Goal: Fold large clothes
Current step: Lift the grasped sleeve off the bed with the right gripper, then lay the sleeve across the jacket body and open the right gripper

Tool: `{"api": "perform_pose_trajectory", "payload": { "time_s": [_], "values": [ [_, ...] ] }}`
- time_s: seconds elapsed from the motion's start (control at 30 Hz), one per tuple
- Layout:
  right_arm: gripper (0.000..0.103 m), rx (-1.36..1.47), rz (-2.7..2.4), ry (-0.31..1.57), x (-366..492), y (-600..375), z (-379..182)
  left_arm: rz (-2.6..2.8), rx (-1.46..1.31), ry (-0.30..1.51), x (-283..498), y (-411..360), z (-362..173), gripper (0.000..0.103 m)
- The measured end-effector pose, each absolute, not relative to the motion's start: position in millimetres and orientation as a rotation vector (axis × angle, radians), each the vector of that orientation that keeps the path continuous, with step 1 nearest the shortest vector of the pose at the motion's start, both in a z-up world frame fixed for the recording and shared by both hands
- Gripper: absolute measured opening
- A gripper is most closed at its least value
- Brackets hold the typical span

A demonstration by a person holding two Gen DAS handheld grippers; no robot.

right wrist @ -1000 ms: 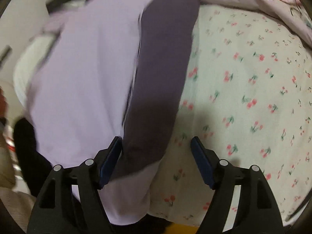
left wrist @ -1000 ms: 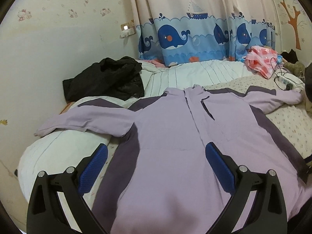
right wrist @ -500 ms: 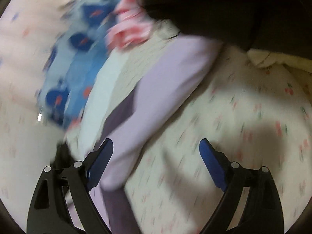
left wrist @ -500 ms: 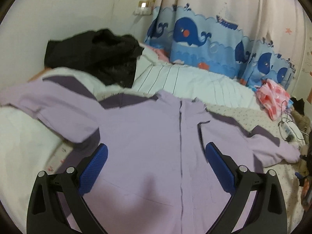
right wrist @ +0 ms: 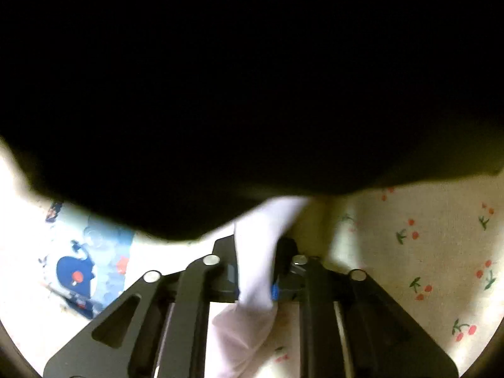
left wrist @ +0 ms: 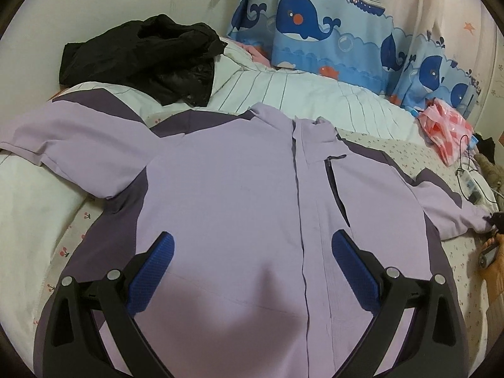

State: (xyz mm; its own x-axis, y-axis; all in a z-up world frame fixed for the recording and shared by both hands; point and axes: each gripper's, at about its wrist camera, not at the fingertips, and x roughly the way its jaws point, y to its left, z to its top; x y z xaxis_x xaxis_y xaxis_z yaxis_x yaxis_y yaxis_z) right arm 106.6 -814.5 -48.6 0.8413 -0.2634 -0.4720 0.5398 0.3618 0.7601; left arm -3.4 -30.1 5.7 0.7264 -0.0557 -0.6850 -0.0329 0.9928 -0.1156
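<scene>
Lying flat: the lilac jacket (left wrist: 226, 195) is spread front-up on the bed (left wrist: 406, 154), its zip line running down the middle and dark purple panels along the sides and shoulders.
Left sleeve of picture: it stretches out to the left edge over a white quilt (left wrist: 28, 195).
Other sleeve: it reaches to the right edge of the left wrist view, where its cuff (left wrist: 475, 220) meets a dark tool part; a hand (left wrist: 491, 267) shows just below it.
Left gripper (left wrist: 252, 252): it hangs over the lower chest of the jacket, jaws spread wide, both blue pads apart and nothing between them.
Right gripper (right wrist: 255, 271): its jaws have just been closing and are now clamped on a strip of pale lilac cloth (right wrist: 255, 264), which passes up between the pads.
Right wrist view: a large black shape fills the upper part; I cannot tell what it is.
Bed sheet: cream with small cherry print.
Far side of bed: a black garment (left wrist: 141, 56) lies crumpled near the wall, and a pink checked cloth (left wrist: 447, 129) is at the right.
Behind: a whale curtain (left wrist: 315, 31) hangs by the wall.
</scene>
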Motion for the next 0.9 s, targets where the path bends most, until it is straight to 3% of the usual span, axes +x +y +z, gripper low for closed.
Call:
{"api": "perform_pose_trajectory", "payload": {
  "time_s": [0.3, 0.43, 0.53, 0.7, 0.9],
  "values": [
    [0.011, 0.768, -0.359, 0.196, 168.8, -745.4, 104.5, 0.022, -0.163, 0.751, -13.5, -3.7, 14.6, 0.096],
    [0.010, 0.605, -0.255, 0.174, 225.8, -668.9, 172.5, 0.063, -0.218, 0.741, -14.4, 18.0, 20.6, 0.096],
    [0.011, 0.509, -0.173, 0.156, 214.2, -597.8, 207.4, 0.090, -0.253, 0.740, -14.4, 33.4, 23.1, 0.096],
    [0.010, 0.391, -0.031, 0.177, 212.4, -484.6, 235.5, 0.115, -0.311, 0.749, -16.0, 58.5, 27.3, 0.096],
    [0.010, 0.248, 0.118, 0.245, 208.0, -346.8, 226.9, 0.138, -0.362, 0.736, -21.6, 85.3, 34.1, 0.096]
  ]
}}
